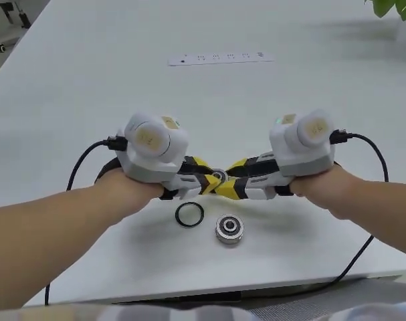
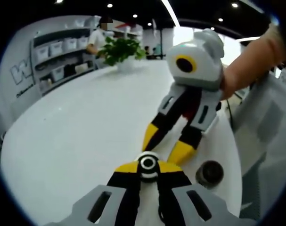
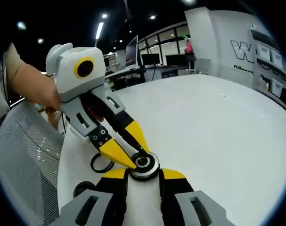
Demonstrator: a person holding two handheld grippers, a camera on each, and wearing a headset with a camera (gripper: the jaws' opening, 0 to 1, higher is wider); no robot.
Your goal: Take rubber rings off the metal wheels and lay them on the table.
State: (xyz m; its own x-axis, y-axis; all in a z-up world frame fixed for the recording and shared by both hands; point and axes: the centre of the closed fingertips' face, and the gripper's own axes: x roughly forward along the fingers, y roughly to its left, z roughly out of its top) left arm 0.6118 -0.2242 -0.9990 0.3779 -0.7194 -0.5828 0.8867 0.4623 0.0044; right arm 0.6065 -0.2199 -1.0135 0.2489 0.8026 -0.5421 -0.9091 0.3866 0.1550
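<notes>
A small metal wheel [image 1: 218, 176] with a black rubber ring around its rim hangs above the table, held from both sides. My left gripper [image 1: 209, 180] comes in from the left and is shut on the wheel [image 2: 148, 165]. From the right, my right gripper [image 1: 228, 182] closes its yellow tips on the same wheel [image 3: 143, 164]. Below them a loose black rubber ring [image 1: 189, 214] lies flat on the white table [image 1: 122, 87]. Beside it rests a bare metal wheel [image 1: 229, 229], which also appears in the left gripper view as the bare wheel [image 2: 209, 173].
A white power strip [image 1: 219, 58] lies at the far middle of the table. Green plant leaves [image 1: 390, 7] show at the far right corner. Black cables [image 1: 370, 144] trail from both grippers. The table's front edge [image 1: 209, 291] runs just behind the bare wheel.
</notes>
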